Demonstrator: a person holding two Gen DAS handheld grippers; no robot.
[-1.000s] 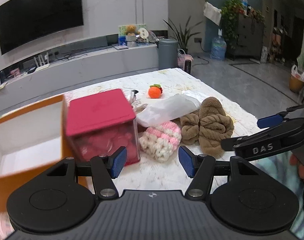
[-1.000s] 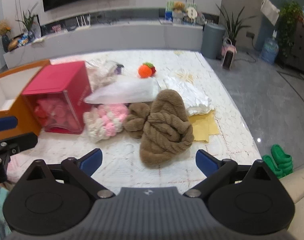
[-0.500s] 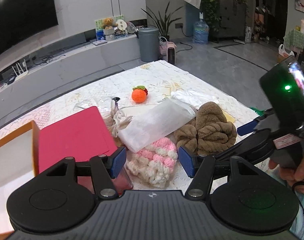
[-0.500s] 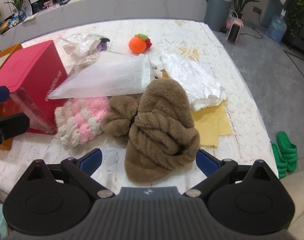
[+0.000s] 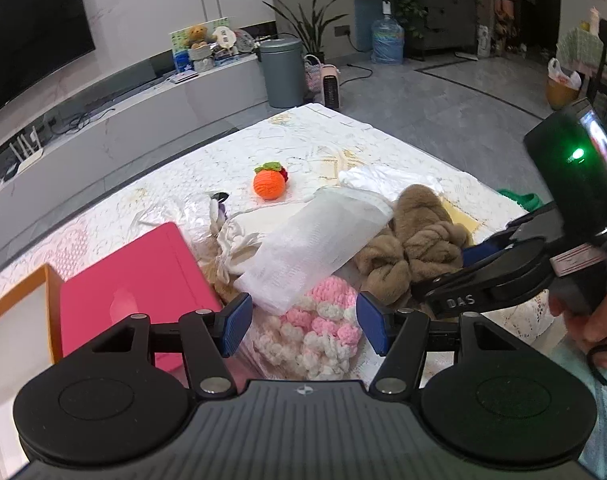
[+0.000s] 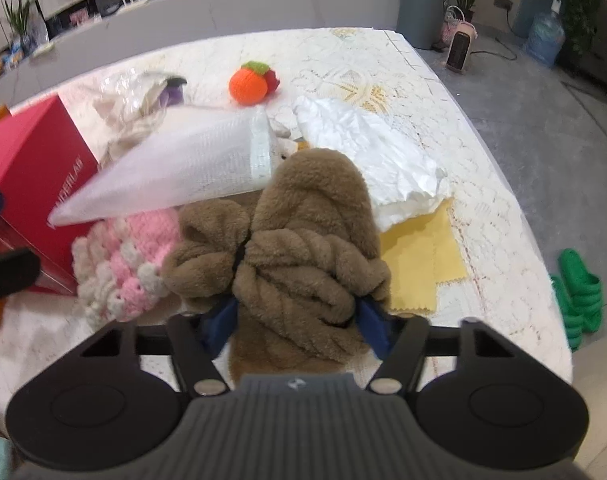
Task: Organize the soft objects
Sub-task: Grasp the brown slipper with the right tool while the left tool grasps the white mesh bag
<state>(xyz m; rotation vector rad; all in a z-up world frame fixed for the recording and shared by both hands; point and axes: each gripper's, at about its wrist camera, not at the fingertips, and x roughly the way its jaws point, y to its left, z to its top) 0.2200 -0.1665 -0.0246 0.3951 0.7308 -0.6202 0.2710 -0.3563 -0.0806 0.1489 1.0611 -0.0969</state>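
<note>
A brown fluffy twisted piece (image 6: pixel 303 248) lies at the near middle of the table, also in the left wrist view (image 5: pixel 415 240). My right gripper (image 6: pixel 297 320) has closed its blue pads (image 6: pixel 373 322) onto its near end. A pink and white crochet piece (image 5: pixel 315 332) lies left of it, right under my open, empty left gripper (image 5: pixel 303 322); it also shows in the right wrist view (image 6: pixel 123 264). A white mesh bag (image 5: pixel 315 240) rests across both pieces. An orange crochet fruit (image 5: pixel 268 184) sits farther back.
A red box (image 5: pixel 139 280) and an open orange box (image 5: pixel 19 320) stand at the left. Crumpled white fabric (image 6: pixel 375 156) and a yellow cloth (image 6: pixel 423 256) lie at the right. A clear plastic bag (image 6: pixel 135 96) lies behind. Table edge at right, green slippers (image 6: pixel 579 292) on the floor.
My right gripper moved forward and down and closed its fingers onto the brown fluffy piece. My left gripper rose and shifted right, over the pink crochet piece.
</note>
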